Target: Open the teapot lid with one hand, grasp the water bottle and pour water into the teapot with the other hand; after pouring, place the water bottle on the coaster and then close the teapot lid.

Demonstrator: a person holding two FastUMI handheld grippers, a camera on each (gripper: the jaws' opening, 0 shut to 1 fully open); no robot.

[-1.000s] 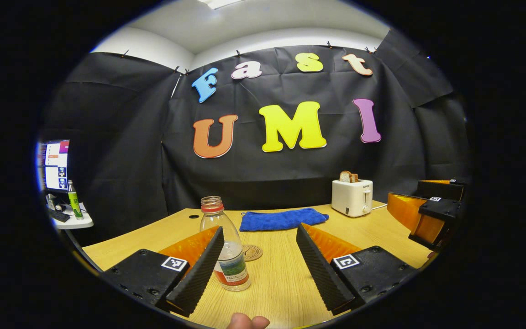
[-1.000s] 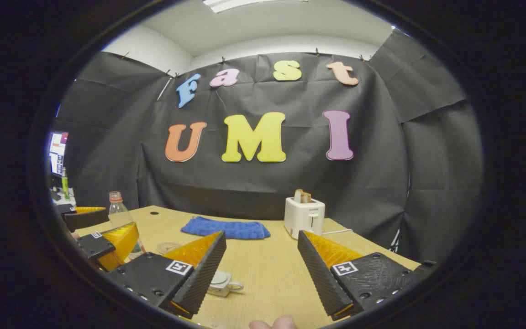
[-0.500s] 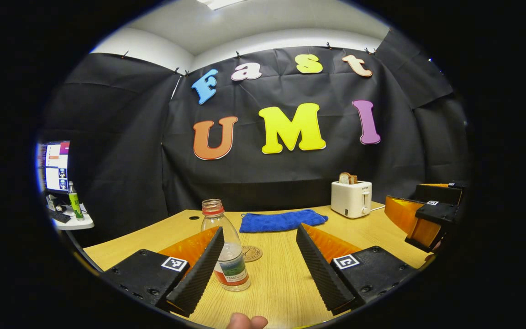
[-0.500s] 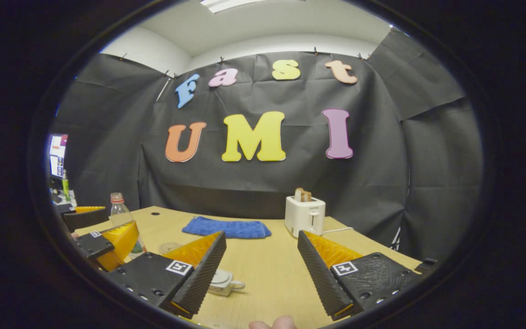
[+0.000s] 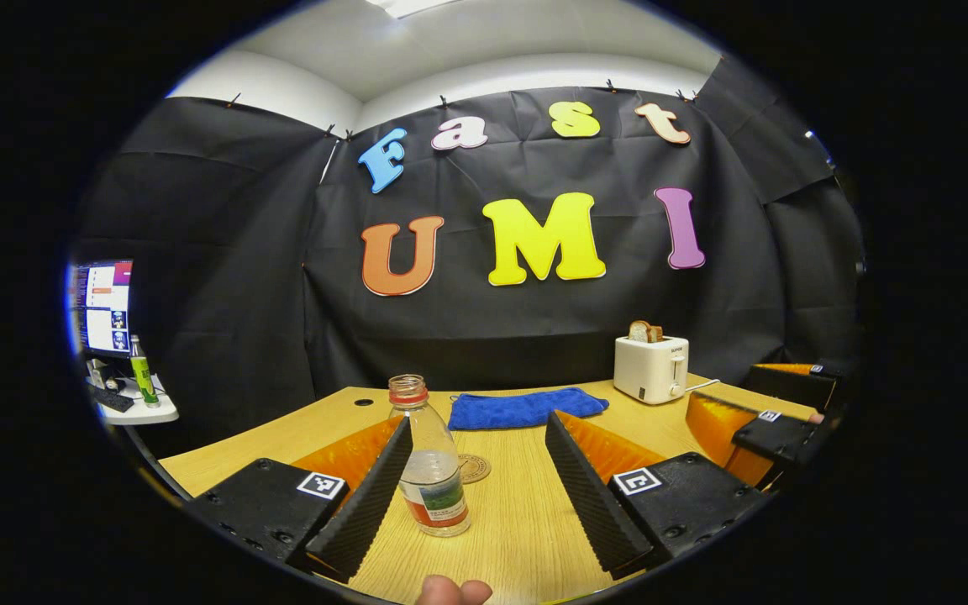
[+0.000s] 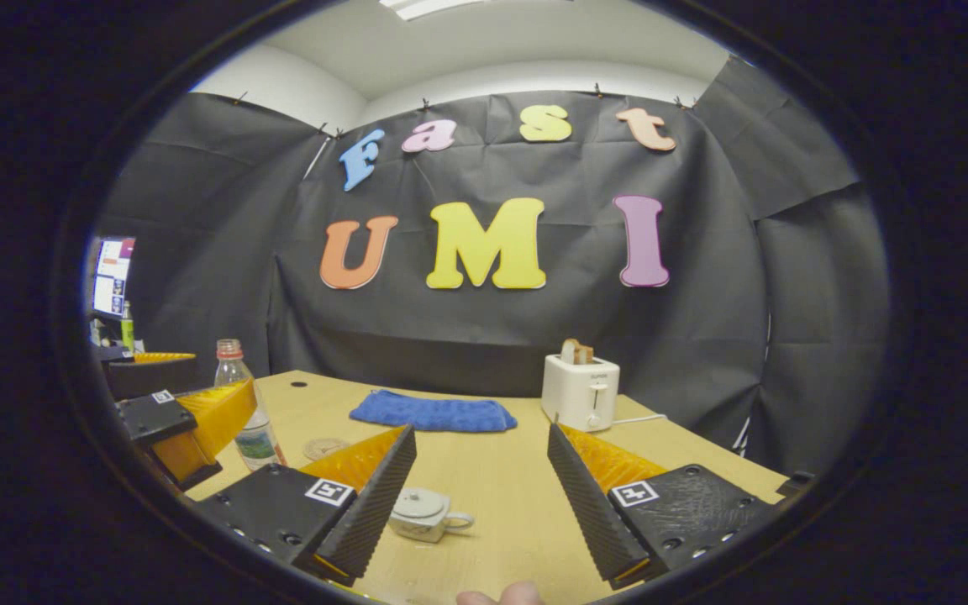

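A clear water bottle point(image 5: 432, 470) with a red neck ring and no cap stands upright on the wooden table point(image 5: 518, 525). It is partly behind the left finger of my left gripper point(image 5: 477, 420), which is open and holds nothing. A round cork coaster point(image 5: 474, 468) lies just behind the bottle. In the right gripper view a small white teapot point(image 6: 421, 512) sits with its lid on, low beside the left finger of my open right gripper point(image 6: 481, 428). The left gripper point(image 6: 190, 418) appears there at the far left, in front of the bottle point(image 6: 255, 437) and near the coaster point(image 6: 324, 447).
A blue towel point(image 5: 526, 407) lies at the back of the table, and a white toaster point(image 5: 650, 368) with bread in it stands to its right. The right gripper point(image 5: 774, 424) hovers at the right edge. A monitor point(image 5: 102, 307) stands on a side desk to the left.
Both grippers have shifted slightly. The bottle now sits a bit more to the right in the left gripper view. More of the teapot shows in the right gripper view. Both stay open.
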